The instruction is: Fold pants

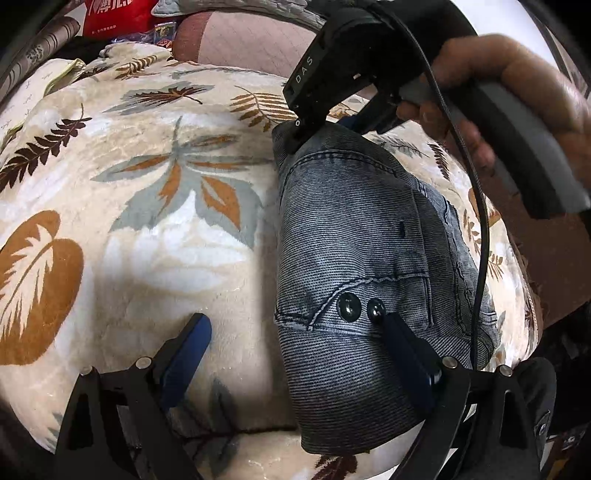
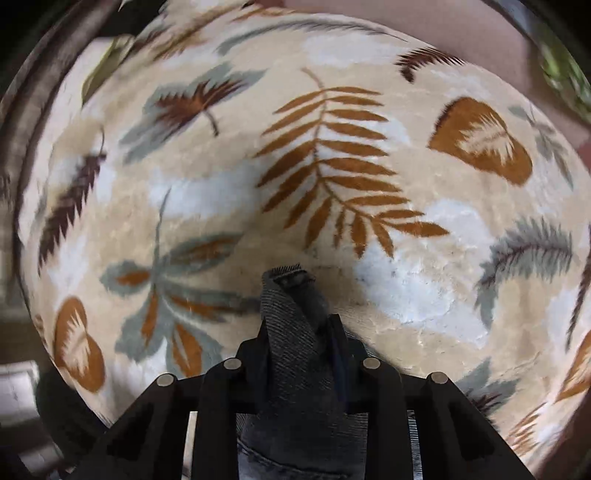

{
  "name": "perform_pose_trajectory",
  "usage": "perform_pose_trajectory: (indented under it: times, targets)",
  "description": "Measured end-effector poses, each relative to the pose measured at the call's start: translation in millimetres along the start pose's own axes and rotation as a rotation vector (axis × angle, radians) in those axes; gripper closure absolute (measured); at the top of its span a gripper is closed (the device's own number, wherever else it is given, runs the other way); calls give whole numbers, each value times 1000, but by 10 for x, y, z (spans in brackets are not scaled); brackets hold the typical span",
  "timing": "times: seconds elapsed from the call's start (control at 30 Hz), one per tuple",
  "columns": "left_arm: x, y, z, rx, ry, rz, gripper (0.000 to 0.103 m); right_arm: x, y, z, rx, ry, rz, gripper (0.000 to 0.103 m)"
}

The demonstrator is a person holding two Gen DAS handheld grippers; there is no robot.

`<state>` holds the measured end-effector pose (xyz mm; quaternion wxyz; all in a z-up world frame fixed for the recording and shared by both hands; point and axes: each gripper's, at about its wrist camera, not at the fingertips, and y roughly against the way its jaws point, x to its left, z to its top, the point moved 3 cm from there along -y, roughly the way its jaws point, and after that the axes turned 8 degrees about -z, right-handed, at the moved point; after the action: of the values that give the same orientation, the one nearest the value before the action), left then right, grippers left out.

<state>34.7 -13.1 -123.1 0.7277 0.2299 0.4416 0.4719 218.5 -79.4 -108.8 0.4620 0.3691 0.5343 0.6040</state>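
The grey-blue denim pants [image 1: 354, 236] lie folded in a narrow stack on a cream blanket with leaf prints [image 1: 155, 192]. My left gripper [image 1: 291, 328] is open; its right finger [image 1: 399, 332] rests on the pants by two metal buttons, its left finger [image 1: 192, 339] is over the blanket. My right gripper [image 1: 314, 125] is at the far end of the pants, shut on a bunch of the denim. In the right wrist view the gripper [image 2: 301, 325] pinches a fold of the pants [image 2: 295, 347] that sticks up between the fingers, above the blanket [image 2: 369, 177].
A pinkish-brown quilted cushion [image 1: 251, 40] and a red package [image 1: 114, 18] sit beyond the blanket's far edge. The person's right hand [image 1: 509, 96] and a black cable [image 1: 476, 177] hang over the pants' right side.
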Motion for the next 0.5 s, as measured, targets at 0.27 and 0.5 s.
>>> perform_pose_trajectory:
  times: [0.27, 0.5]
  targets:
    - [-37, 61, -65, -14, -12, 20, 10, -446, 449, -298, -209, -194, 42, 52]
    - [-34, 88, -89, -19, -2, 33, 9, -836, 732, -1244, -297, -287, 149, 49]
